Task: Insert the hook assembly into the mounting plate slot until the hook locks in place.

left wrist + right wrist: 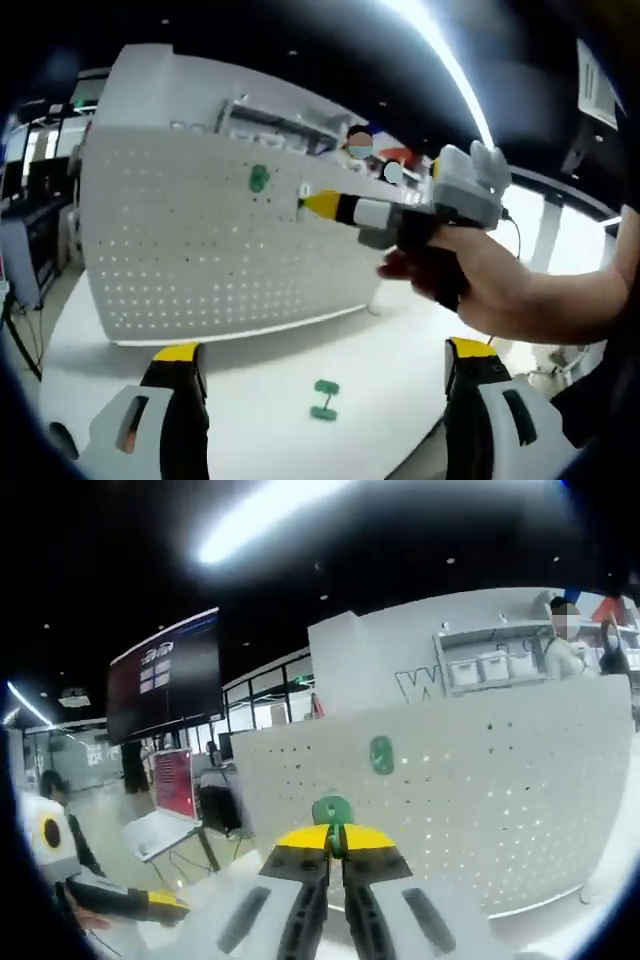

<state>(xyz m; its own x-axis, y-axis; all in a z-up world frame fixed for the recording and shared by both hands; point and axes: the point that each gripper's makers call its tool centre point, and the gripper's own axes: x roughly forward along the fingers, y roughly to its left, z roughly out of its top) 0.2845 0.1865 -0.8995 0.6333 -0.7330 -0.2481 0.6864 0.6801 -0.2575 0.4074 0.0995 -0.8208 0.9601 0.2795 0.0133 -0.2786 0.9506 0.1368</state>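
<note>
White counter (400, 380) in an open office w/ dark ceiling and strip lights carried an upright white pegboard (200, 240), which served as the mounting plate. One green hook (258, 179) was already seated on the board face, also seen in right gripper view (381, 754). Second green piece (324, 398) lay loose on the counter in front of the board, between the left gripper's fingers as framed but well apart from them.

Right gripper (335, 842) had its fingers pressed together, pinching a green hook assembly (332, 810) at the tips, held up near the board face; could not tell if touching yet. In left gripper view the same tool (310, 205) reached in from the right, yellow tip close to the board just beside the seated hook, a hand (470, 275) wrapped round its grip. Left gripper (320, 365) had fingers spread wide, nothing between them, hanging low over the counter.

Risks, judged: hook pegs could miss the holes if angle was off, since the pinch covers much of the part; pushing hard might tip or slide the freestanding board w/ left gripper not bracing it; a thin pinch could let the part twist or drop. Hook might sit in w/o locking.

Containers: none in the workspace; bins on a far shelf (480, 668), contents not readable
</note>
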